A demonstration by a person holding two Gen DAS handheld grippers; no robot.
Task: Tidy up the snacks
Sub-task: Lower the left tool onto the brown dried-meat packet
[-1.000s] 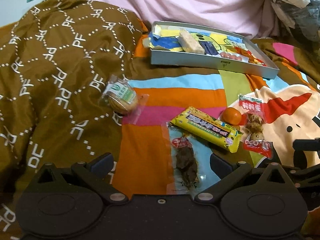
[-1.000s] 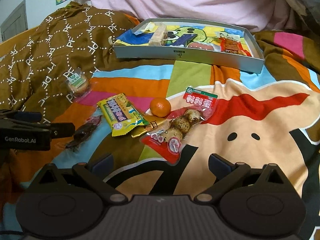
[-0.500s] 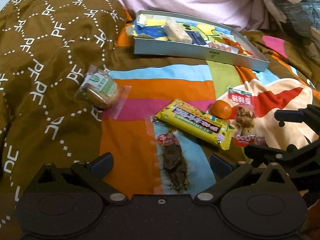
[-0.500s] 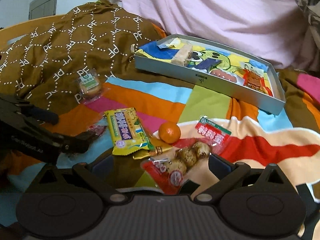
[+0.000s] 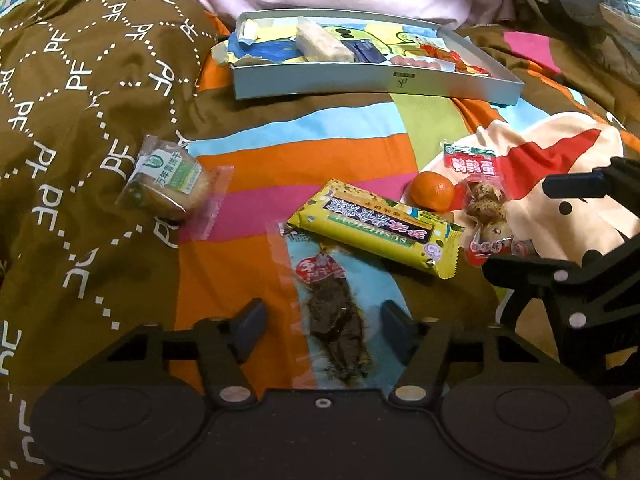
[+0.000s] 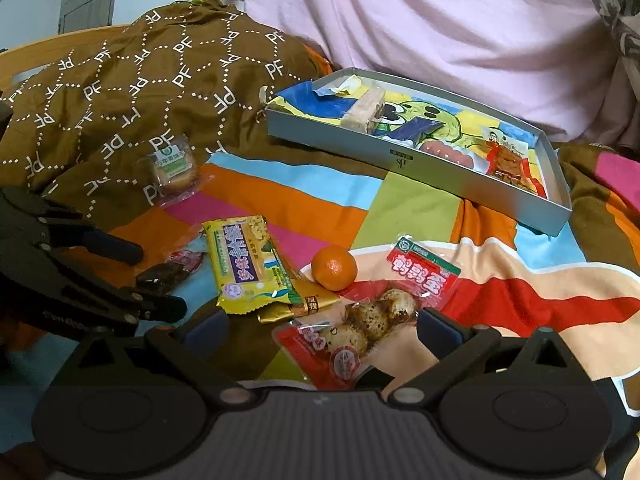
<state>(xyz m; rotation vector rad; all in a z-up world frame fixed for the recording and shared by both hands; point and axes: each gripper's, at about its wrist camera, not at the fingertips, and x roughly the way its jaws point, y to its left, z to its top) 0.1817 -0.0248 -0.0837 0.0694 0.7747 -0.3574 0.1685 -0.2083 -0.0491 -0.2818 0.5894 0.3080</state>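
Note:
Snacks lie on a colourful bedspread. My left gripper is open, its fingers on either side of a clear packet of dark dried meat, not closed on it. My right gripper is open around a red packet of quail eggs. A yellow biscuit bar, a mandarin and a wrapped round cake lie nearby. A grey tray at the back holds several snacks.
A brown patterned quilt is bunched up on the left. A pink pillow lies behind the tray. A small gold wrapped snack pokes out from under the yellow bar. The right gripper shows in the left wrist view.
Both grippers have moved forward and down onto the snacks. The left now straddles the dried meat packet, the right straddles the quail egg packet.

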